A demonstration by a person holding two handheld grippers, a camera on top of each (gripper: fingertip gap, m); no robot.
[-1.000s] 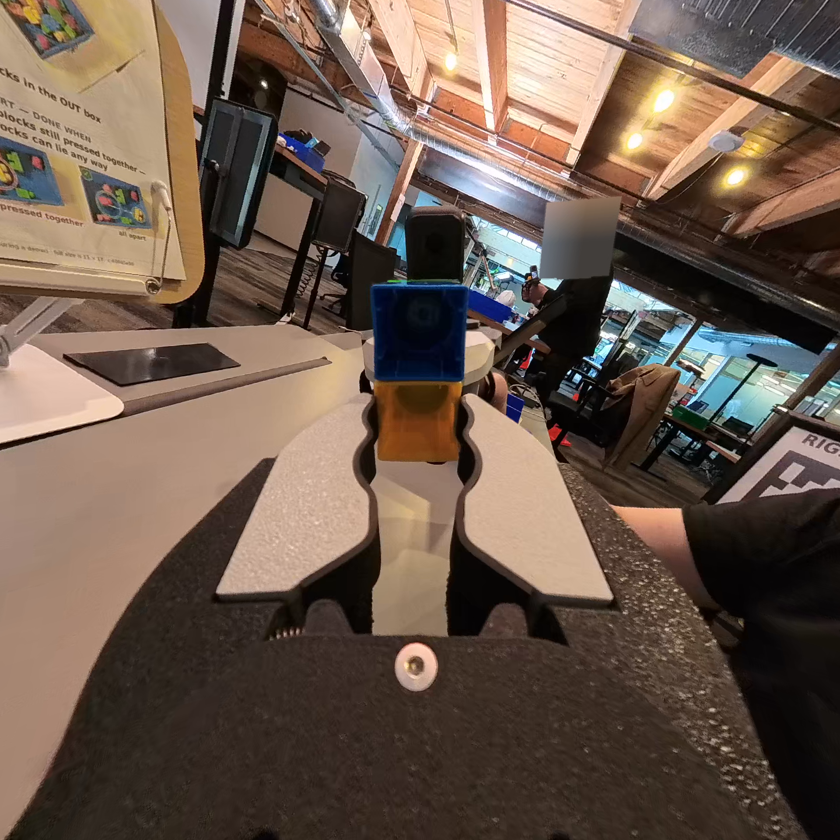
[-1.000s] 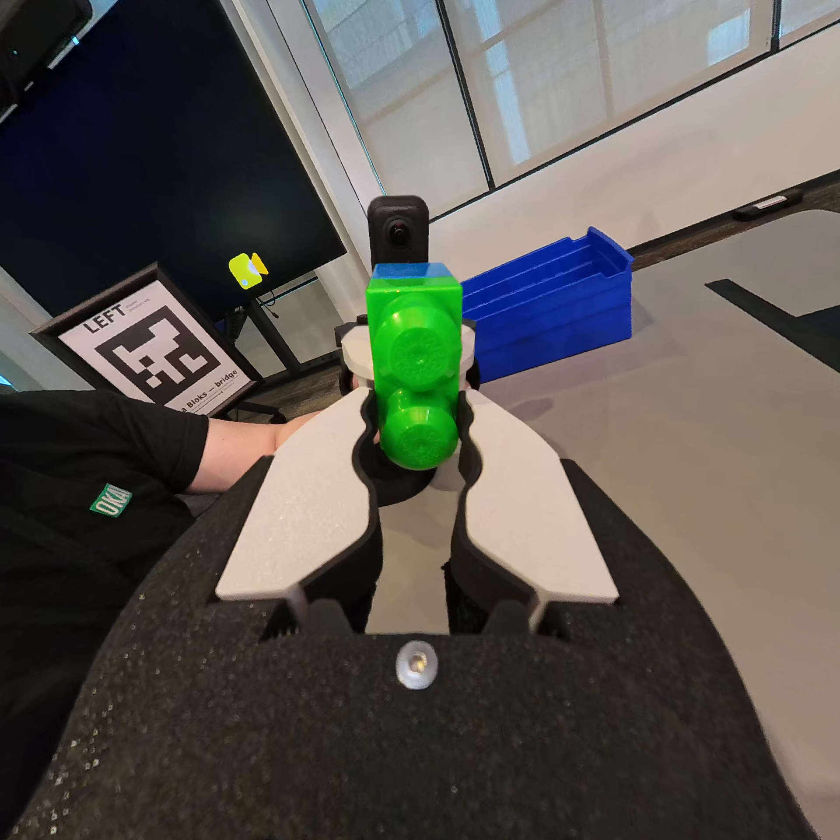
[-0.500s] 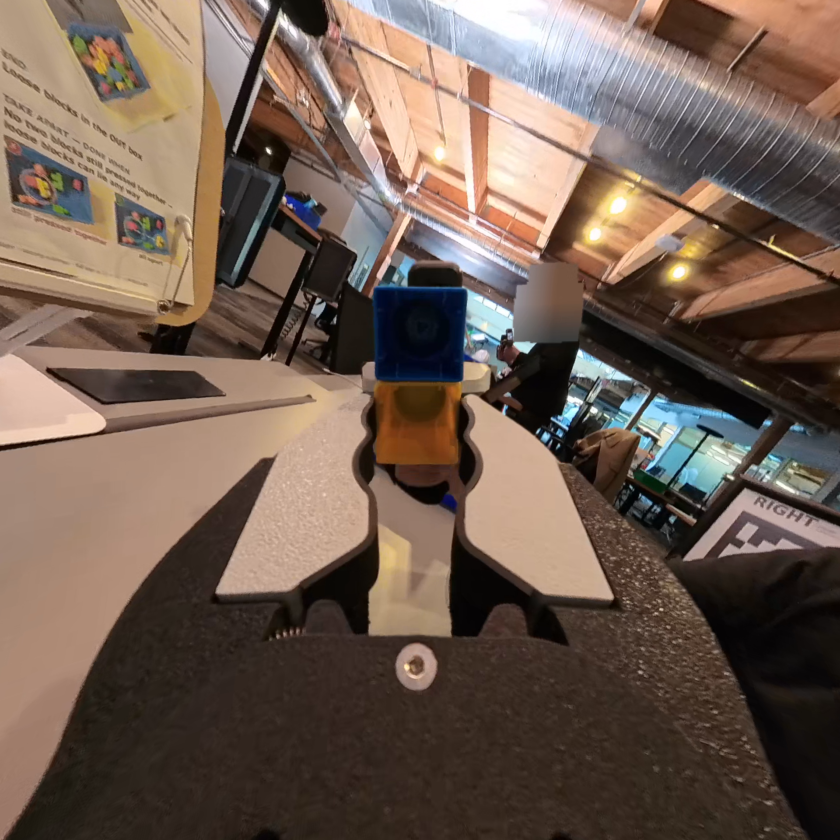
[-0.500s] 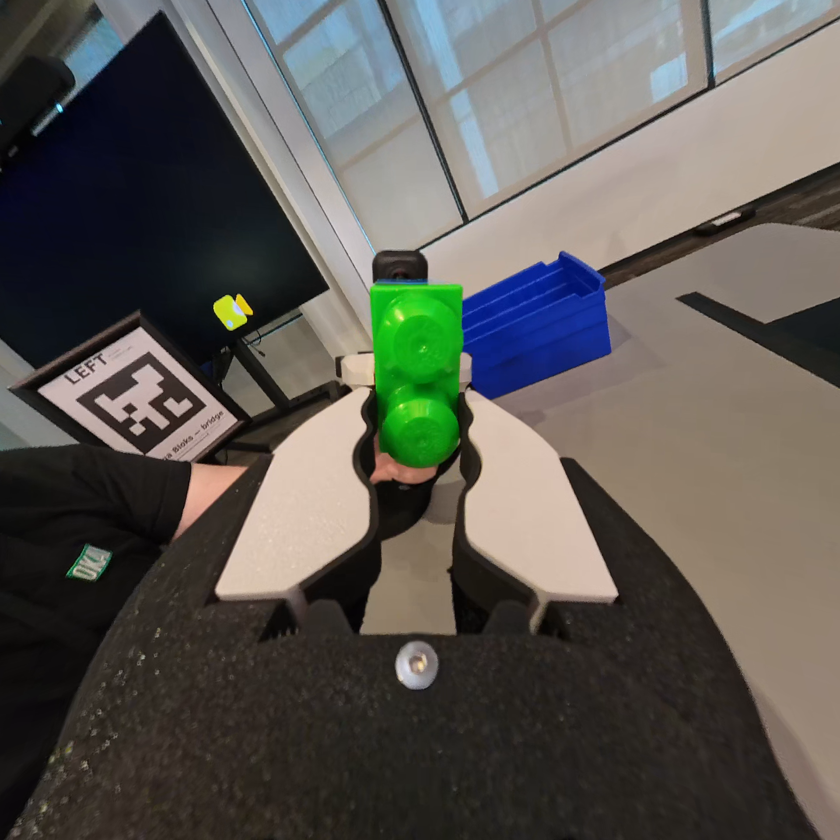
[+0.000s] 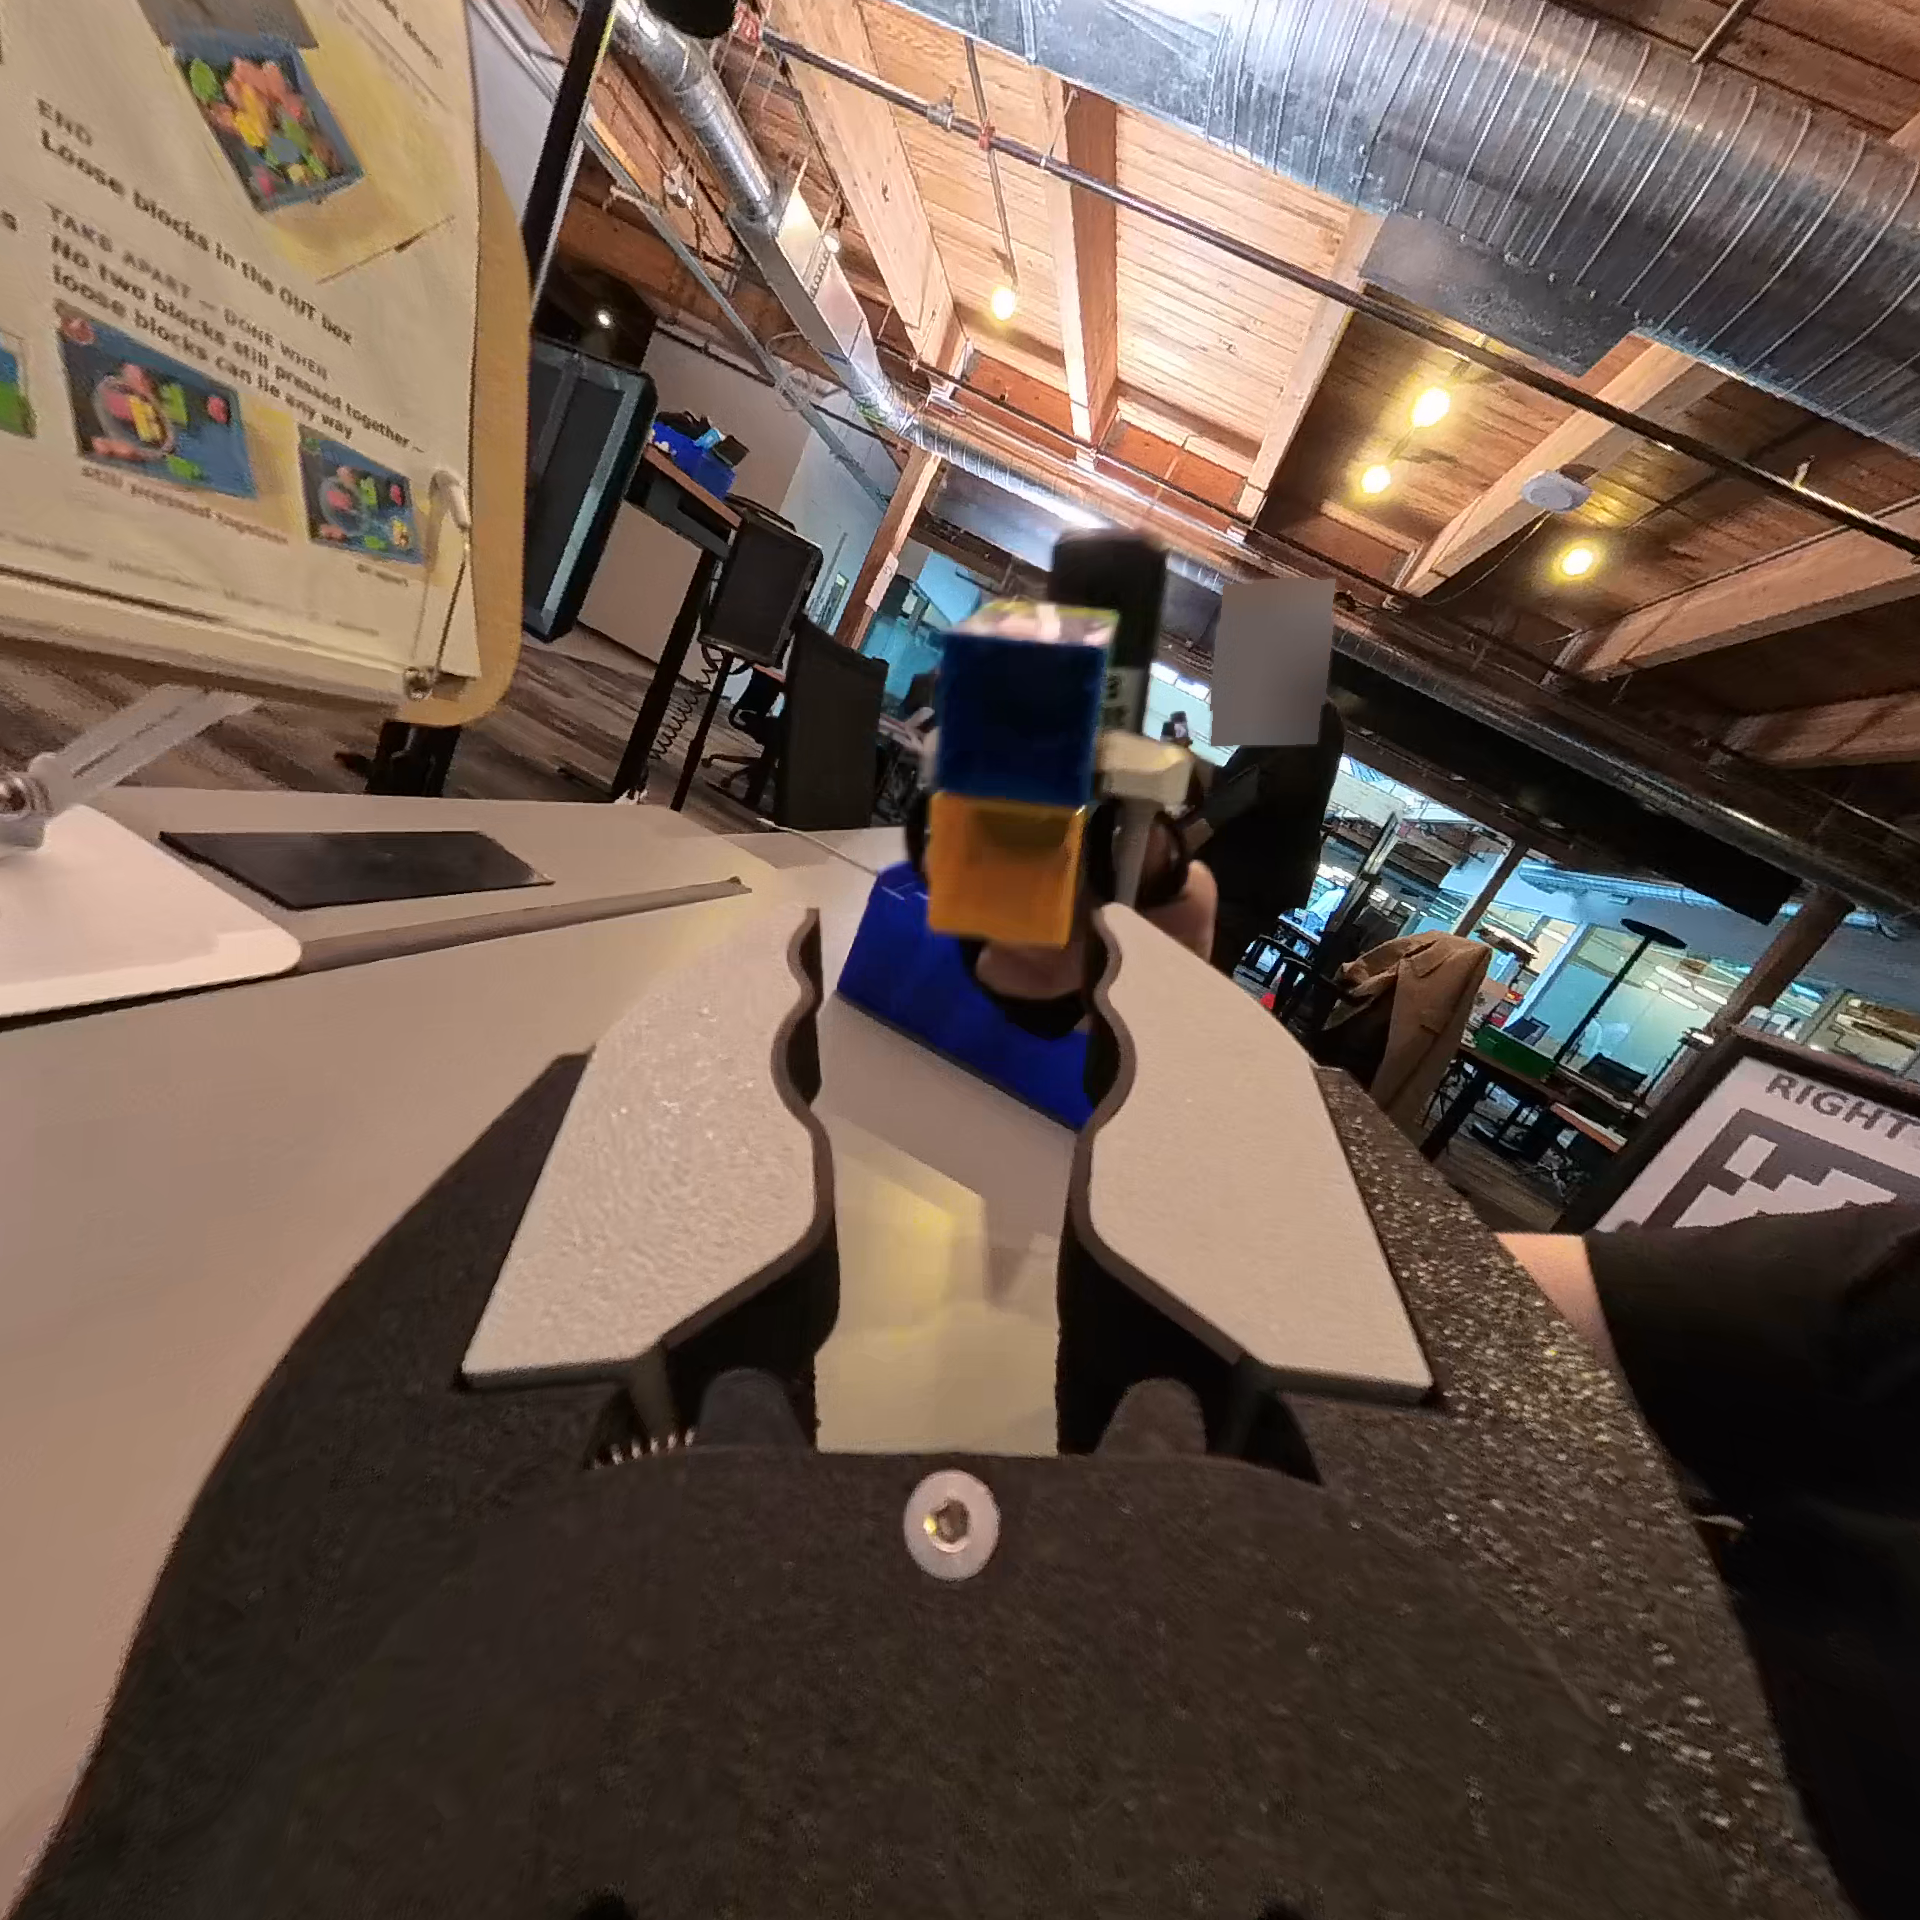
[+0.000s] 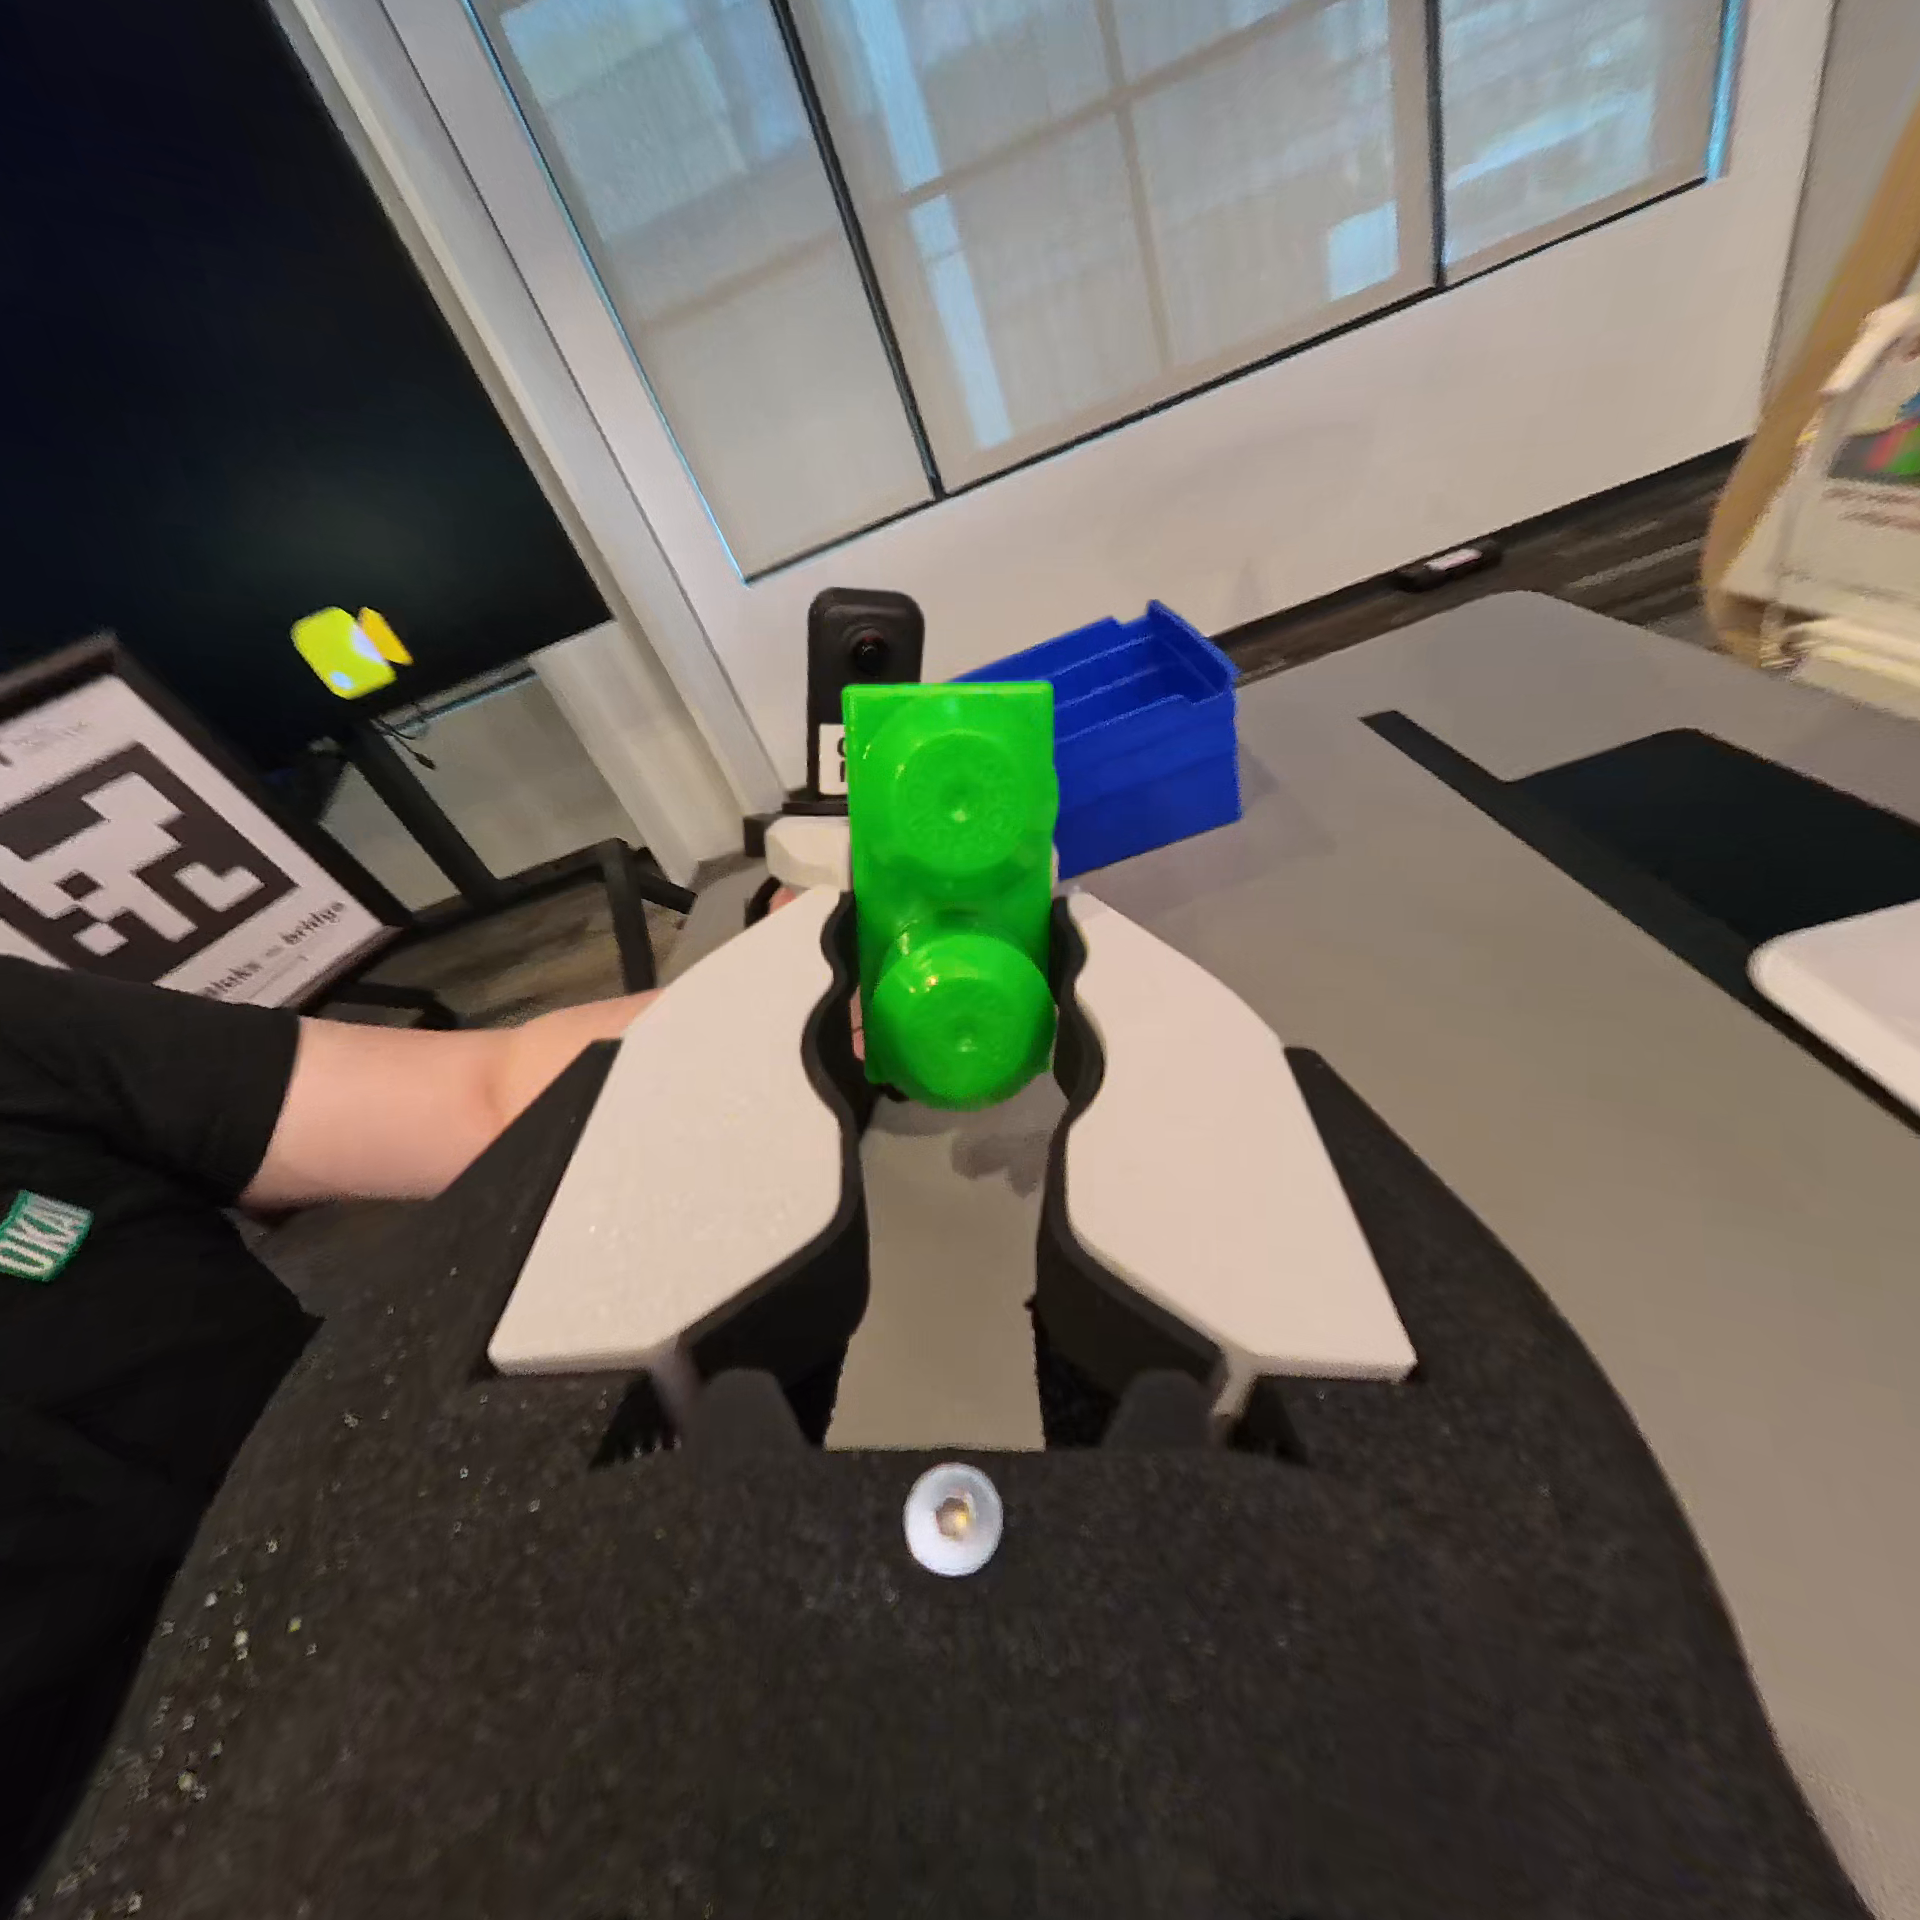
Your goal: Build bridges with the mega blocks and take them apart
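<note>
My left gripper (image 5: 954,971) has let go: its fingers (image 5: 675,1143) now stand spread, and the orange block (image 5: 1000,878) with the blue block (image 5: 1016,719) on it sits beyond their tips, no longer pinched. My right gripper (image 6: 954,1023) stays clenched on the green block (image 6: 951,883), studs facing me, so I judge the whole stack hangs from that side now, lifted above the table (image 6: 1455,1039). The pull-apart hasn't succeeded yet. The blue bin (image 6: 1143,748) sits behind on the table; its contents are hidden from me.
</note>
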